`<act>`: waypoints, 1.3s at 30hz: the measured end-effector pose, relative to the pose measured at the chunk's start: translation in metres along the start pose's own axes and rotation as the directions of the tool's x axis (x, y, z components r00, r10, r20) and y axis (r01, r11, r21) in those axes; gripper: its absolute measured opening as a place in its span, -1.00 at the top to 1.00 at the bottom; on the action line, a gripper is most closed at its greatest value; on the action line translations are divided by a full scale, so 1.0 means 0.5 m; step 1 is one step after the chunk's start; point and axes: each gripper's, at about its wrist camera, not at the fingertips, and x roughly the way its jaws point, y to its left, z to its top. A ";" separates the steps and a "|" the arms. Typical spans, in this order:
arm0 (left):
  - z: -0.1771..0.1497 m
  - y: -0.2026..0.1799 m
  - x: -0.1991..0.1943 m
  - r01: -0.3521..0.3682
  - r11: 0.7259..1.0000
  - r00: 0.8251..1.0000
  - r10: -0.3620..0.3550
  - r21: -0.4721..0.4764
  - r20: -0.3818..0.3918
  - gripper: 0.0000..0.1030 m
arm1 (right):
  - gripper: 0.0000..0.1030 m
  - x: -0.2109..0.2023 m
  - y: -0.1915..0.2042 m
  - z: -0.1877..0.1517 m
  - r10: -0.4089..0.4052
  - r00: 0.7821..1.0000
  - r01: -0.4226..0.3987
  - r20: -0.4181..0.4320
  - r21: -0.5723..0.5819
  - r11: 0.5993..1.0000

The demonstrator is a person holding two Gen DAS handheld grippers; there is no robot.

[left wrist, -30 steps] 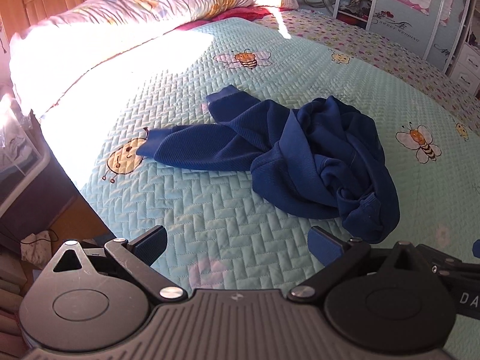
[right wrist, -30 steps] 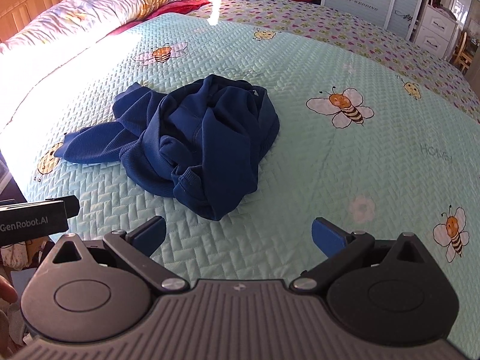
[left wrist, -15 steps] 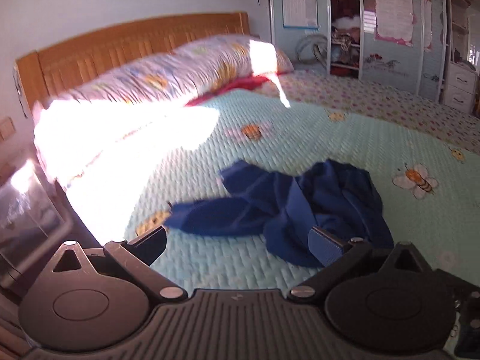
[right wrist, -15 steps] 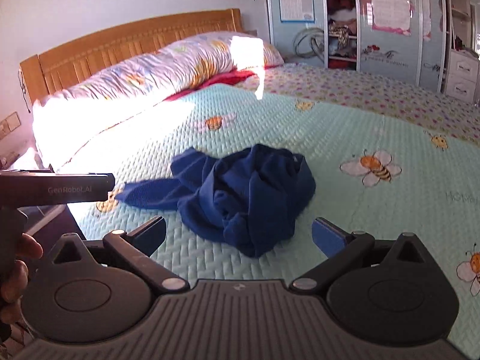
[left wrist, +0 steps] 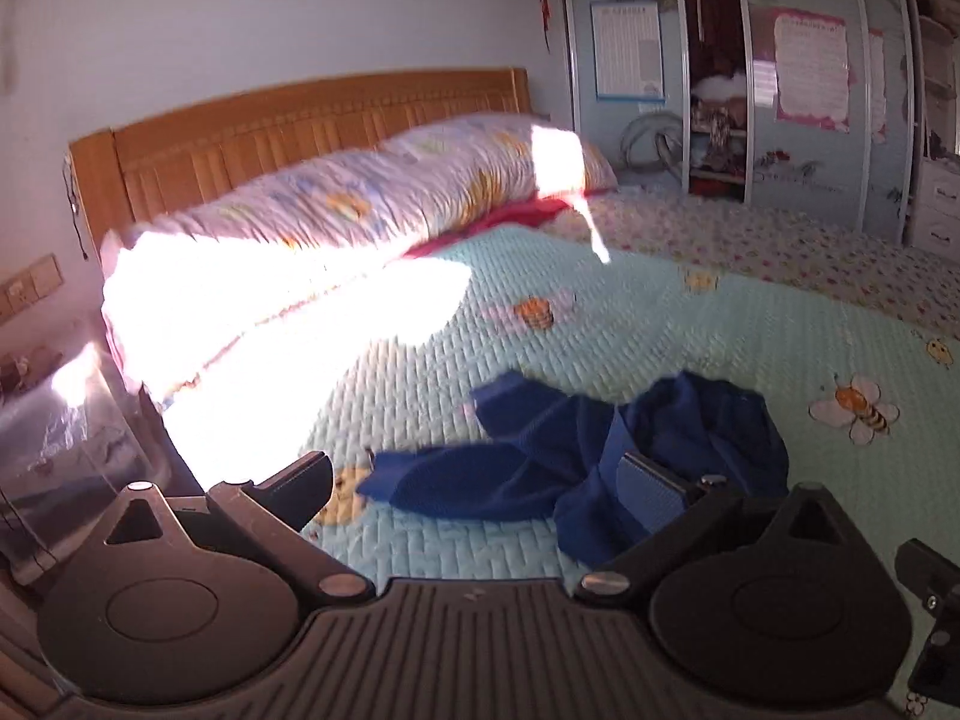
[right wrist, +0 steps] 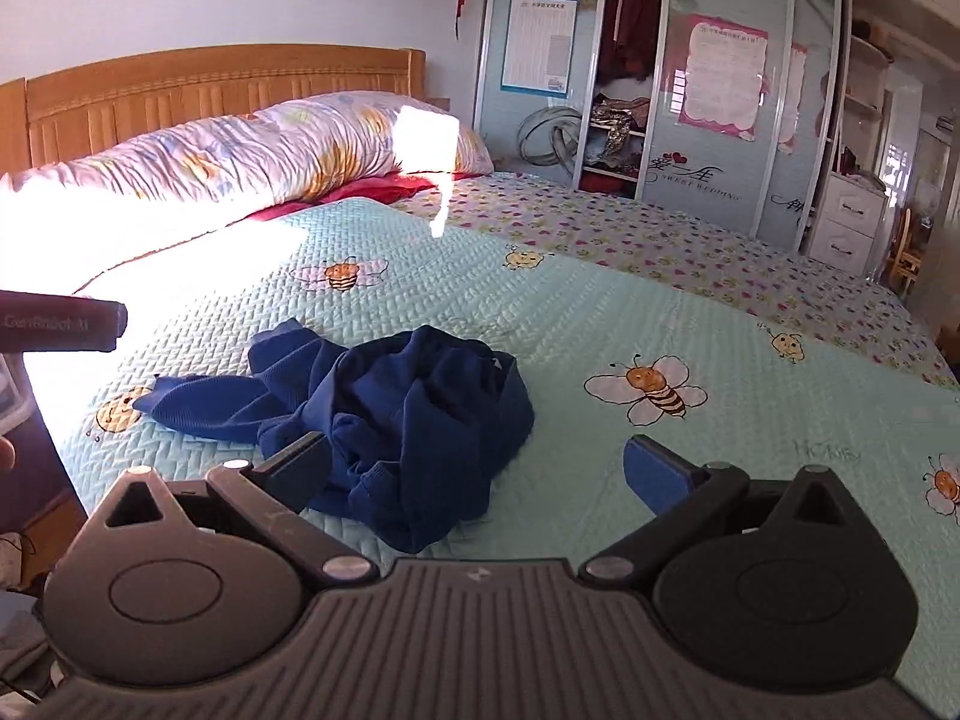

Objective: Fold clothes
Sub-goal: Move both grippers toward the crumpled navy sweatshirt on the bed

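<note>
— While I hold both tools above the bed, where's the garment?
— The blue sweatshirt [right wrist: 390, 414] lies crumpled on the bee-print quilt [right wrist: 690, 330], near the quilt's left edge — one sleeve [left wrist: 456, 480] stretched toward that edge.
— And my grippers?
— Left gripper [left wrist: 480, 480] spread wide, empty; right gripper [right wrist: 480, 468] likewise wide, gripping nothing, clear of the cloth.

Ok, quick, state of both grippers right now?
Left gripper: open, holding nothing, above the bed short of the blue garment.
Right gripper: open, holding nothing.
</note>
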 end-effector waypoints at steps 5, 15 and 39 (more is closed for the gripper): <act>-0.048 -0.001 0.068 0.077 0.996 0.990 -0.080 -0.036 -0.116 -0.98 | -0.99 0.043 0.017 -0.011 0.025 0.996 -0.027 -0.083 -0.024 0.999; -0.052 -0.007 0.105 0.188 0.979 0.970 -0.197 -0.073 -0.144 -0.98 | -0.99 0.079 0.043 -0.022 0.017 0.990 -0.026 -0.142 -0.058 0.998; 0.004 -0.087 0.116 0.231 0.972 0.973 -0.230 -0.050 0.015 -1.00 | -0.99 0.101 -0.052 0.018 -0.080 0.995 0.083 -0.057 0.050 0.995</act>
